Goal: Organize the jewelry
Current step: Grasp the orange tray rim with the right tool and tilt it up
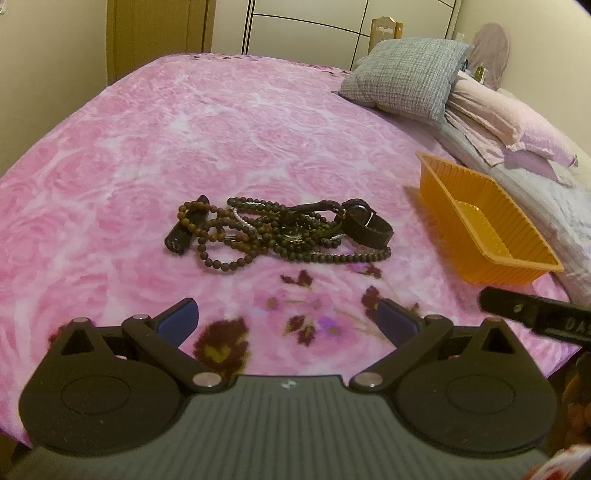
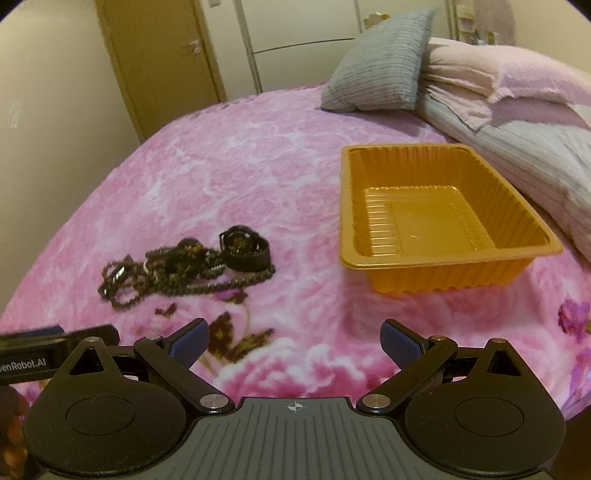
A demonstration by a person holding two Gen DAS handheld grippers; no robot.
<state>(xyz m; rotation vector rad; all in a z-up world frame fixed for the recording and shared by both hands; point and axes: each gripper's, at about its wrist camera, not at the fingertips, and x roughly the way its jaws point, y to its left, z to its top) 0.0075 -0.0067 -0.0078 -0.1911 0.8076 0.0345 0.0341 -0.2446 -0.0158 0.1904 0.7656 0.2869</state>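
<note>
Nothing sorted yet: my jewelry pile [image 1: 280, 230] on bed, orange tray [image 2: 439, 218] bare; both hand-held grippers [image 1: 286, 317] [image 2: 295, 343] spread apart, holding nothing.

A home bedroom: a bed [image 1: 221, 122] with pink floral blanket, pillows [image 2: 380, 62], wardrobe doors [image 1: 314, 26] behind

Light: warm, dim, yellowish indoor cast | Shadows: soft, short, beside tray [image 2: 436, 258] and beads [image 1: 280, 236] | Glare: faint sheen on tray floor | Blur: beads smeared in right view, sharper in left | Distortion: fisheye bending, dark vignetted corners
</note>
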